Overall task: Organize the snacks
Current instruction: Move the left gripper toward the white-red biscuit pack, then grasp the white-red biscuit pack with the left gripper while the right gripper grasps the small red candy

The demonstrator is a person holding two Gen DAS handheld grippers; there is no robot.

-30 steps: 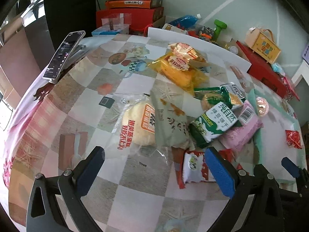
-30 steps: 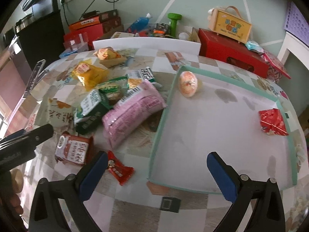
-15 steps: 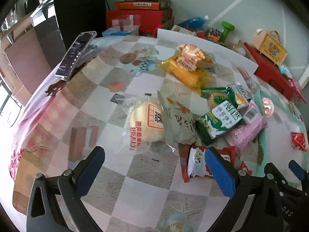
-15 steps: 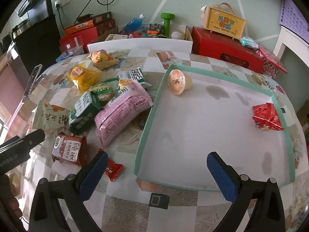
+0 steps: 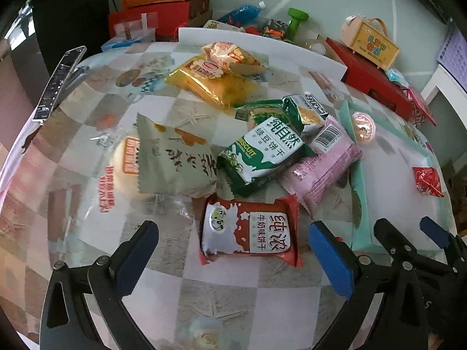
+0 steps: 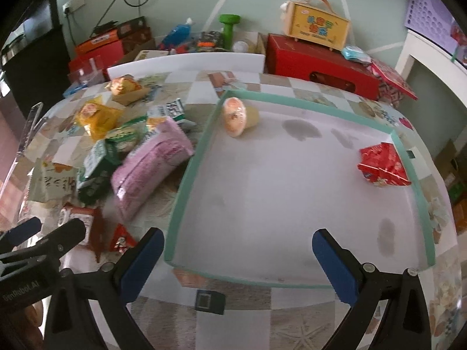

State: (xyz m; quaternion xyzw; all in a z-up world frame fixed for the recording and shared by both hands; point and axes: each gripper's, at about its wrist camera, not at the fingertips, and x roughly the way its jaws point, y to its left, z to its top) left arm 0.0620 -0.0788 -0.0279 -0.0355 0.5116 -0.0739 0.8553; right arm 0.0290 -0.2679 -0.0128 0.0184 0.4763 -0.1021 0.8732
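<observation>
Snack packets lie in a pile on the checked tablecloth: a red milk-biscuit packet (image 5: 249, 233), a green biscuit packet (image 5: 262, 153), a pink packet (image 5: 321, 166), a beige packet (image 5: 175, 160), a bun in clear wrap (image 5: 122, 172) and a yellow packet (image 5: 210, 83). My left gripper (image 5: 230, 258) is open, just in front of the red packet. A green-rimmed white tray (image 6: 192, 175) holds a jelly cup (image 6: 235, 113) and a red packet (image 6: 381, 164). My right gripper (image 6: 239, 262) is open and empty over the tray's near edge.
A phone (image 5: 58, 83) stands at the table's left edge. A white board (image 6: 186, 62) runs along the back, with red boxes (image 6: 318, 65), a yellow box (image 6: 319, 26) and a green dumbbell (image 6: 227, 24) behind it. A small black square (image 6: 209, 302) lies near the tray.
My left gripper has moved right and forward toward the red milk-biscuit packet, which now sits between its fingers' line. My right gripper has drifted slightly closer to the tray.
</observation>
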